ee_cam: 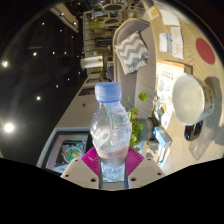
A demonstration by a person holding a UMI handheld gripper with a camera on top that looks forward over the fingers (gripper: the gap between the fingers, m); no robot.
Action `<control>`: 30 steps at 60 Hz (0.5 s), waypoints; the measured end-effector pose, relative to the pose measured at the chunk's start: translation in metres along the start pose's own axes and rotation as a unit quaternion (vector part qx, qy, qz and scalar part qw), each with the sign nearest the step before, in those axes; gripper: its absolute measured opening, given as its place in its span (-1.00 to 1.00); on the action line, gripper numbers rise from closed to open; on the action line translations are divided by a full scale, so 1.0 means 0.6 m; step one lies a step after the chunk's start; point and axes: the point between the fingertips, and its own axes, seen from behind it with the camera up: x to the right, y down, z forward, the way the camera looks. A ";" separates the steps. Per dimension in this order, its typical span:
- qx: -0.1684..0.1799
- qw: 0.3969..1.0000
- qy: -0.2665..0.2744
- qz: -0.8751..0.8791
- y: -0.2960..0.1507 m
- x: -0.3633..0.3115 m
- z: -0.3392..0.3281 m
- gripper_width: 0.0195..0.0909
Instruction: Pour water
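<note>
A clear plastic water bottle (110, 125) with a pale blue cap stands upright between my fingers, held up off the table. My gripper (111, 163) is shut on the bottle's lower body, and the pink pads (93, 160) press on it from both sides. Water fills most of the bottle. A white cup (188, 98) lies beyond the bottle to the right, its mouth turned toward me. The bottle's base is hidden behind the gripper body.
A green plant (137, 125) stands just behind the bottle. A colourful printed object (71, 151) lies on the table to the left. A chair back with a zigzag cushion (131, 50) rises beyond. Small items (160, 135) sit near the cup.
</note>
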 end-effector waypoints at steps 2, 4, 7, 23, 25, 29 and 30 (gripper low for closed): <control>0.002 0.999 0.006 -0.049 -0.006 -0.023 0.004 -0.78; 0.005 0.995 0.009 -0.099 -0.016 -0.046 0.000 -0.77; 0.015 0.985 0.013 -0.172 -0.038 -0.081 -0.011 -0.77; 0.120 0.839 0.106 -0.520 -0.242 -0.157 -0.114 -0.75; 0.131 0.812 0.130 -0.553 -0.269 -0.145 -0.127 -0.75; 0.139 0.765 0.183 -0.601 -0.328 -0.083 -0.161 -0.76; 0.138 0.757 0.197 -0.607 -0.338 -0.079 -0.162 -0.76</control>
